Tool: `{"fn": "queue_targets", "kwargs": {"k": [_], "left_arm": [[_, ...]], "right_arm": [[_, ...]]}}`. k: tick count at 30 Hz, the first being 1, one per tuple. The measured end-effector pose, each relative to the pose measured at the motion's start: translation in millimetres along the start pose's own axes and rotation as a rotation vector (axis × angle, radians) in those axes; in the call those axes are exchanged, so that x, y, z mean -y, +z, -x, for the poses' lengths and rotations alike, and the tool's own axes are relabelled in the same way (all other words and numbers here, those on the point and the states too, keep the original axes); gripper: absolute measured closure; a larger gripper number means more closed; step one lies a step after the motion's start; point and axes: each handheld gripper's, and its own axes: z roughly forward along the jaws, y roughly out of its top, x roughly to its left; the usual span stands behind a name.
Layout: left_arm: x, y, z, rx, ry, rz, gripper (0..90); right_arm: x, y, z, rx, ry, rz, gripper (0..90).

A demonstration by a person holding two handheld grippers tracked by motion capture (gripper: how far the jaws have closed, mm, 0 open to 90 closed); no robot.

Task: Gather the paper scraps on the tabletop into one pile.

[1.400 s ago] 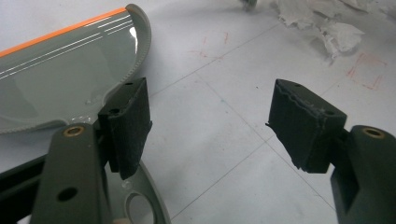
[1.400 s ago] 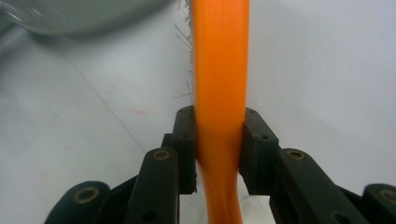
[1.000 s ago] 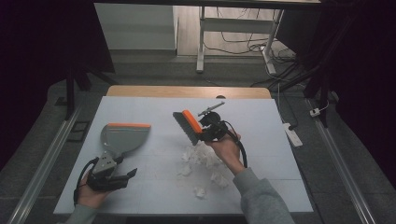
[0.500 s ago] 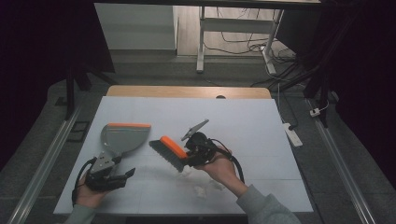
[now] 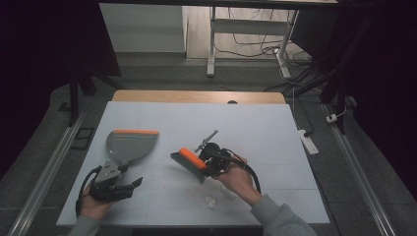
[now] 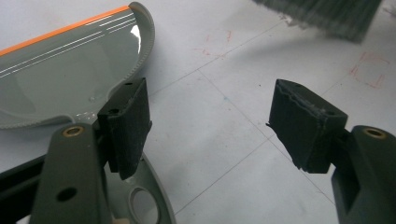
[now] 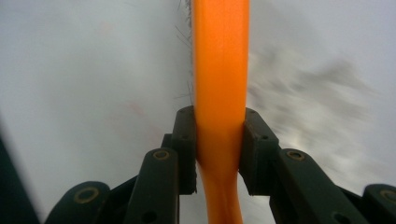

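Your high view looks forward and down from six o'clock over the whole table (image 5: 275, 128). Each gripper view rides low and close, facing along its jaws. The dustpan (image 5: 129, 144) appears in your left gripper view too (image 6: 65, 79), at ten o'clock.

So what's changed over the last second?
The right gripper, shut on the brush, swept it left toward the dustpan, leaving a few paper scraps near the front edge. The left gripper, jaws open, and the dustpan stayed put.
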Motion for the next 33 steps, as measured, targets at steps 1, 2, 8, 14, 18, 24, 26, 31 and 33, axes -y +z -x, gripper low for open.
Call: {"fn": "queue_targets", "kwargs": {"k": [1, 2, 8, 14, 18, 24, 26, 31, 33], "left_arm": [[0.1, 0.4, 0.1, 0.000, -0.001, -0.001, 30.1], [0.1, 0.6, 0.2, 0.000, -0.001, -0.003, 30.1], [-0.4, -0.1, 1.3, -0.003, 0.001, 0.001, 30.1], [-0.3, 0.5, 1.7, -0.001, 0.002, -0.002, 30.1], [0.1, 1.0, 1.0, -0.002, -0.001, -0.006, 30.1], [0.2, 1.7, 1.1, -0.001, 0.000, -0.007, 30.1], [0.1, 1.8, 1.7, -0.001, 0.002, -0.008, 30.1], [0.4, 1.5, 1.0, -0.002, 0.000, -0.007, 30.1], [0.8, 1.6, 0.4, -0.002, -0.002, -0.008, 30.1]], "right_arm": [[2.0, -1.3, 5.2, 0.009, 0.017, 0.002, 70.6], [4.0, -3.0, 9.8, 0.012, 0.033, 0.006, 70.6], [11.0, -41.1, 11.3, 0.006, 0.032, 0.130, 70.6], [25.7, -69.9, 6.3, -0.005, -0.005, 0.154, 70.6], [39.9, -71.4, -3.4, -0.061, -0.059, 0.117, 70.6], [57.8, -60.1, -38.1, -0.129, -0.197, -0.005, 70.6], [59.8, -54.0, -48.0, -0.142, -0.212, -0.049, 70.6], [57.2, -32.9, -55.8, -0.154, -0.278, -0.126, 70.7], [52.2, -30.6, -51.0, -0.126, -0.269, -0.129, 70.6]]}}
